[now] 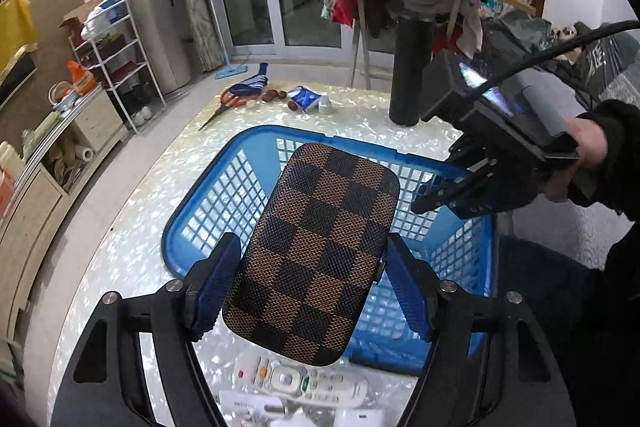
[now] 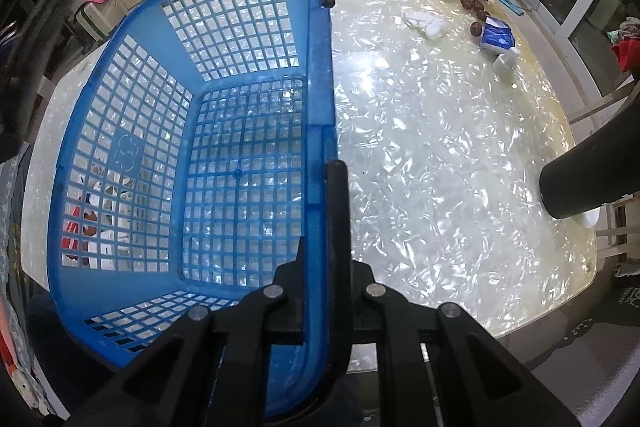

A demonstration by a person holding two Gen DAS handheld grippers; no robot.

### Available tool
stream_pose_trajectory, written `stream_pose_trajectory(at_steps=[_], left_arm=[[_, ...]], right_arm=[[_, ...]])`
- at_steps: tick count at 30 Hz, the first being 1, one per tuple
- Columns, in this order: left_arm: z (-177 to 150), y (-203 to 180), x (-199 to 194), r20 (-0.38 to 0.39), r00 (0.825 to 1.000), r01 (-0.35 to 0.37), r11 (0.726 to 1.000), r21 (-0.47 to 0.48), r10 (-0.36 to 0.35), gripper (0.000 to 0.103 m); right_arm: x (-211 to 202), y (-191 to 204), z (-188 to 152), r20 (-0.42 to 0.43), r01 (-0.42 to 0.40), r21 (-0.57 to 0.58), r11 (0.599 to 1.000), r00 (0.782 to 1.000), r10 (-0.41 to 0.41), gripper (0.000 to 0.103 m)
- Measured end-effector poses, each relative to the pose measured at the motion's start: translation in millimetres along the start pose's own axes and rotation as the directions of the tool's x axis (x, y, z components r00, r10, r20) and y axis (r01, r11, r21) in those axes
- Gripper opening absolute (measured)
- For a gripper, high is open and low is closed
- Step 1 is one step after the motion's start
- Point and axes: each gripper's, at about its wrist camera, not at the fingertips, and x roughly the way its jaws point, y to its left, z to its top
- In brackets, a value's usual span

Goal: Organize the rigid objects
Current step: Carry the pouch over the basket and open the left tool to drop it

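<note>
- Pearly, marbled white tabletop (image 2: 440,155) was seen carrying everything, with glass doors and curtains behind it and shelving along one side of the room.
- A flat, rounded-rectangular case in brown-and-black checked woven fabric (image 1: 316,251) was held by the left claw (image 1: 312,291), whose blue ribbed pads (image 1: 216,291) were clenched against its two long sides.
- The case was held above the near rim of the blue plastic lattice basket (image 1: 208,203), its long axis pointing away from the claw and out over the basket's interior; the far end was tilted upward.
- The coming move was judged to turn on that relation: the basket opening lay directly ahead of and below the case, so a short carry forward and down, then a release, would be called for.
- The right claw (image 2: 320,267) was clamped on the basket's side wall (image 2: 320,107), one finger inside and one outside the rim, presumably steadying it; the left claw was the nearer to the case, being the one that carried it.
- The basket was seen to be empty; only the tabletop showed through its grid floor.
- A white remote control (image 1: 300,379) lay on the tabletop just below the case, outside the basket, beside other white items too cropped to identify.
- Orange-handled scissors (image 1: 228,103), a blue packet (image 1: 304,99) and a black cylinder (image 1: 410,75) stood well apart, at the far edge.
</note>
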Motion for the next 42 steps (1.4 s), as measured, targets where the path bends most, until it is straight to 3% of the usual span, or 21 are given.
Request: stream_pose_trajectory(at_steps=[20,42], left_arm=[[10.9,-14.5,100.4,-0.156,0.987,0.058,0.995,0.085,-0.044,0.076],[10.1,-16.0,109.2,-0.218,0.976,0.011,0.994,0.11,0.014,0.077]], right_arm=[[3.8,-2.0,-0.1,0.005,-0.022,0.005,1.0,1.0,0.022,0.008],[5.4,-0.3,-1.3,0.022,-0.047,-0.001,0.999,0.999,0.047,0.008]])
